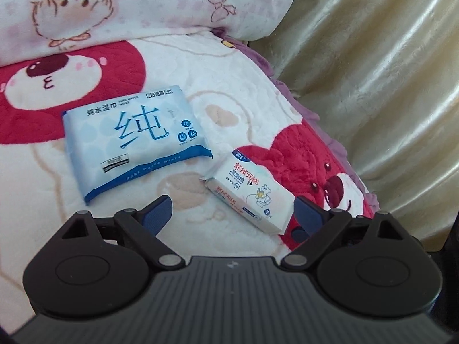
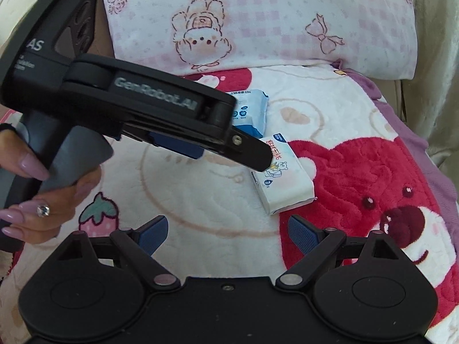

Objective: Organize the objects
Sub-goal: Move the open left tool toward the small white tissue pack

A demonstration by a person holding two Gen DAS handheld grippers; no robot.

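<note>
A large blue pack of wet wipes point(image 1: 134, 140) lies flat on the blanket, beyond my left gripper's left finger. A small white pack of wipes point(image 1: 249, 192) lies to its right, slanted, just ahead of my left gripper point(image 1: 233, 212), nearer its right finger. That gripper is open and holds nothing. In the right wrist view the left gripper point(image 2: 221, 152) reaches in from the left, its black fingertip over the small white pack point(image 2: 287, 186) and hiding part of the blue pack point(image 2: 252, 111). My right gripper point(image 2: 228, 229) is open and empty, short of the small pack.
A fleece blanket with red bears point(image 1: 315, 166) covers the bed. A pink cartoon pillow point(image 1: 114, 5) lies at the back. Shiny cream fabric point(image 1: 387, 71) hangs along the right side. A hand with a ring point(image 2: 43, 209) grips the left gripper's handle.
</note>
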